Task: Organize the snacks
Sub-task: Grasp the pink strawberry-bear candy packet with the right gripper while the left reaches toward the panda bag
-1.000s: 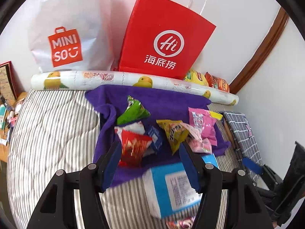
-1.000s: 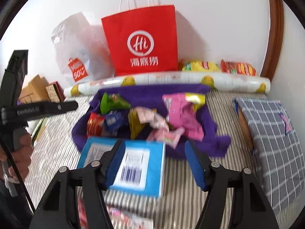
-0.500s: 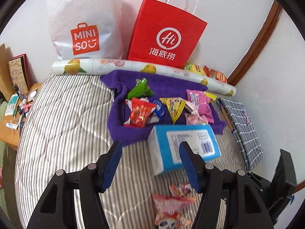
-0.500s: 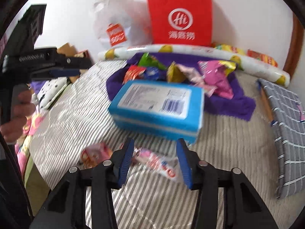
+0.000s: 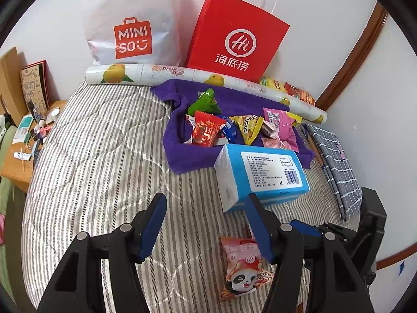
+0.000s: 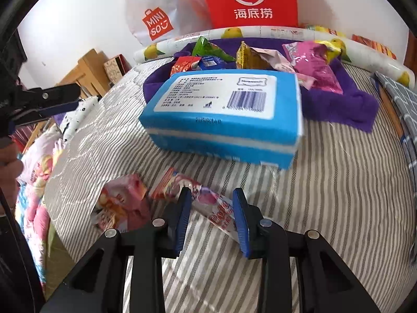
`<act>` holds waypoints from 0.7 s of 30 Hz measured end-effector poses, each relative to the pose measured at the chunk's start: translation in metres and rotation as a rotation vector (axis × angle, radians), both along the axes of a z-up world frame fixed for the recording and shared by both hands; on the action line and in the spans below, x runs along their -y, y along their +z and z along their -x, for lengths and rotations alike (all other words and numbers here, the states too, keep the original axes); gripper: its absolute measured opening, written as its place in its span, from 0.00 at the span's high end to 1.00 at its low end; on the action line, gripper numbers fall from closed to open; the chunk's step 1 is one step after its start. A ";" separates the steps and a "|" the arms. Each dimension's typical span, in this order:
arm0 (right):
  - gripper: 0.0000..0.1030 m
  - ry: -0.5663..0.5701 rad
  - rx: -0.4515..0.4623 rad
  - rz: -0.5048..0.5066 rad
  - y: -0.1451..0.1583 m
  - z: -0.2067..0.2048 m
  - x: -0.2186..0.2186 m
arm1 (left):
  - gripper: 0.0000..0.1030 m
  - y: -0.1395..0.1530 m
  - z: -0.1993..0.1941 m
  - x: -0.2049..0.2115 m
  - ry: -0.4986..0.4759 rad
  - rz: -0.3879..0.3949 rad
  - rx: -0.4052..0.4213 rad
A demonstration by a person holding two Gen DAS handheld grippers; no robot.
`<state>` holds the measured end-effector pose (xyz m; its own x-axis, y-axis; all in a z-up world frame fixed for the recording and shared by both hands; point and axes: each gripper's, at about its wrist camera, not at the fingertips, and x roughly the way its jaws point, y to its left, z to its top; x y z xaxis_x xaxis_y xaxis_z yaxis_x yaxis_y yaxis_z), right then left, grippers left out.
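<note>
Several snack packets, among them a red one and a pink one, lie on a purple towel on the striped bed. In front of it sits a blue tissue pack. Near the bed's front edge lie a panda-print packet and a long pink stick packet. My right gripper is low over the stick packet. Its jaws are closing with the packet between them, and no firm squeeze shows. My left gripper hangs open above bare quilt left of the tissue pack, holding nothing.
A red paper bag and a white Miniso bag lean on the back wall behind a fruit-print roll. A grey checked cloth lies at the right. A cluttered wooden side table stands left of the bed.
The left gripper has pulled back from the towel towards the bed's front. The right gripper has dropped down to the long stick packet and its jaws have narrowed around it.
</note>
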<state>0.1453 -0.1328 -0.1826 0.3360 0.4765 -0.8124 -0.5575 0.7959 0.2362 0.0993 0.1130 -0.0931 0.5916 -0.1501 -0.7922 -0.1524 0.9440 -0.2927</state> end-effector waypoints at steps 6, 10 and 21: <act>0.67 0.038 0.016 0.012 0.006 0.018 0.004 | 0.41 -0.004 0.003 0.006 -0.016 0.019 0.003; 0.57 0.077 0.046 0.043 0.008 0.026 -0.005 | 0.41 -0.007 0.007 0.008 -0.028 0.030 0.004; 0.53 0.122 0.103 0.187 -0.013 0.017 -0.033 | 0.41 -0.024 0.019 -0.002 -0.025 0.052 -0.019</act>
<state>0.1282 -0.0997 -0.1960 0.3708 0.3635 -0.8547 -0.6658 0.7456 0.0282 0.0799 0.1149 -0.1174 0.5720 -0.2058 -0.7940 -0.1355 0.9310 -0.3389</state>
